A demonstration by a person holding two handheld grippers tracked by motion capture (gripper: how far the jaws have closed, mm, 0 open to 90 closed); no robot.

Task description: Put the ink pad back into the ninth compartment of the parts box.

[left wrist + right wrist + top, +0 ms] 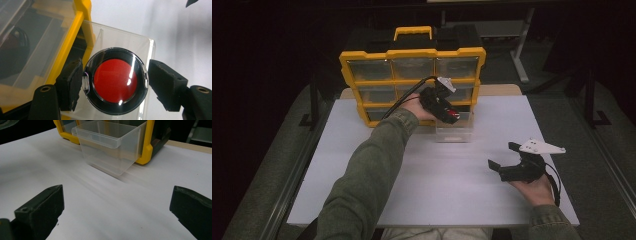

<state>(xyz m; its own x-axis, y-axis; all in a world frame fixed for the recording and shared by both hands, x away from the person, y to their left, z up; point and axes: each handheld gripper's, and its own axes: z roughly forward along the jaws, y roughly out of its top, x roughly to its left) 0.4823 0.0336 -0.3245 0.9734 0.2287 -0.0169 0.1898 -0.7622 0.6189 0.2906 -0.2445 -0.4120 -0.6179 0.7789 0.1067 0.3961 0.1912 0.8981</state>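
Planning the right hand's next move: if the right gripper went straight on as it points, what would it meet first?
Probably the clear drawer pulled out of the yellow organizer; bare table lies before the open right gripper.

The pulled-out clear drawer (pixel 454 131) juts before the yellow organizer (pixel 362 57) (upright); white table (pixel 447 185) nearer lies open.

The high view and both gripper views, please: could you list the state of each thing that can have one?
Yellow organizer: upright at the table's far edge.
Clear drawer: pulled out from the bottom row, open-topped.
Red round case: over the clear drawer, between the left claw's pads; contact on its right side unclear.
Left claw: around the case; grip cannot be confirmed.
Right claw: open, holding nothing, over the white table.
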